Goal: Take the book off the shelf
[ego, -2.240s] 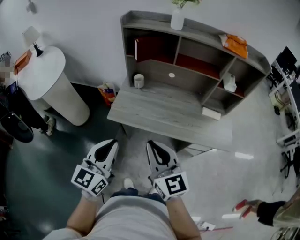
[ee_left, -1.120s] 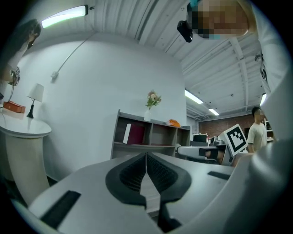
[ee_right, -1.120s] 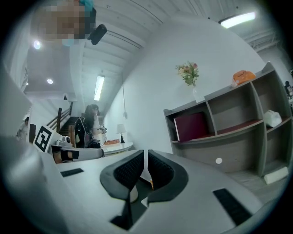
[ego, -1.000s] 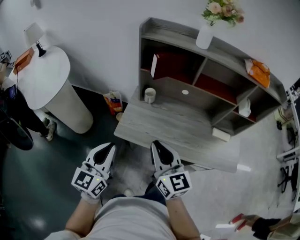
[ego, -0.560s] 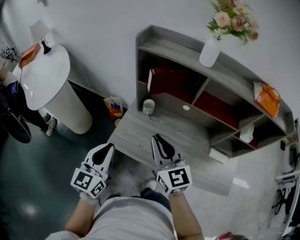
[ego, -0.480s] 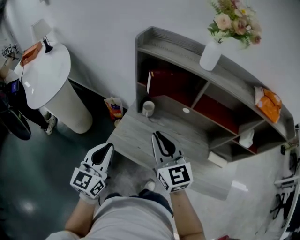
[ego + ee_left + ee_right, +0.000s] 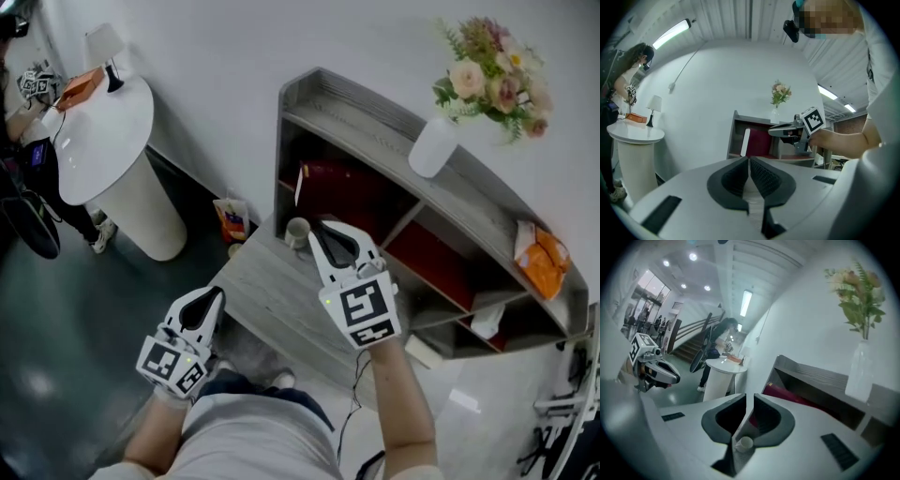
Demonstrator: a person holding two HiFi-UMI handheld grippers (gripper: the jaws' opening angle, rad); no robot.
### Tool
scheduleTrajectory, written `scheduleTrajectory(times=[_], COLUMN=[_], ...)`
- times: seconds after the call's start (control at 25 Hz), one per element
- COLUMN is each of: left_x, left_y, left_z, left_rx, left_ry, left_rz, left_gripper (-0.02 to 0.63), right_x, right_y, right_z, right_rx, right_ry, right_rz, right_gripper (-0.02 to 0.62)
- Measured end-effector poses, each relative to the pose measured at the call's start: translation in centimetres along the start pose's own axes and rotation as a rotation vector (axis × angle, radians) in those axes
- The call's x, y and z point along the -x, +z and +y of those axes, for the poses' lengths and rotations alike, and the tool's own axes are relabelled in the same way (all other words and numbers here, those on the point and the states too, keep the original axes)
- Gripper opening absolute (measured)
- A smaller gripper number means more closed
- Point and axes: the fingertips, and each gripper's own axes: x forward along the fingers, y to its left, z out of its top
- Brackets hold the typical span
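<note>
rn right gripper (image 7: 325, 232) hovers near the shelf (image 7: 375, 114) w/ jaws pinched together on nothing (left gripper (image 7: 210, 297) too, low & near), so imo open wide first, then reach the dark red book (image 7: 330, 183) standing in the top-left cubby w/o clipping the cup (image 7: 297, 232) below.

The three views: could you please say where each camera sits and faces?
Head view: on the person's head, steeply down onto the shelf; forearms, left gripper, right gripper show.
Left gripper view: on the left gripper, toward the shelf; its shut jaws show.
Right gripper view: on the right gripper, toward the cup; shut jaws show.
All share the red book.
</note>
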Motion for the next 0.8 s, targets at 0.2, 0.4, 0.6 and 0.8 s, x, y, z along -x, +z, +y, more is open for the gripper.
scheduleTrajectory(times=[0.2, 0.4, 0.6, 0.8], left_x=[-0.4, -0.5, -0.3, -0.1], left_y=[1.1, 2.3, 2.7, 2.6], left_z=[1.3, 3.0, 4.6, 5.6], left_rx=[0.005, -0.003, 0.019, 0.029], left_ry=[-0.007, -0.023, -0.032, -0.033], left_rz=[-0.008, -0.020, -0.032, -0.036], left_gripper=[0.018, 0.018, 0.018, 0.018], right_x=[-3.2, -5.4, -7.2, -9.0], right_y=[1.3, 1.2, 0.7, 0.2], right_z=[-1.4, -2.3, -3.3, -4.4], right_rx=[0.190, 0.375, 0.530, 0.639], right_ry=[0.087, 0.139, 0.177, 0.192], right_rz=[0.139, 0.302, 0.440, 0.535], right_gripper=[0.150, 0.193, 0.252, 0.278])
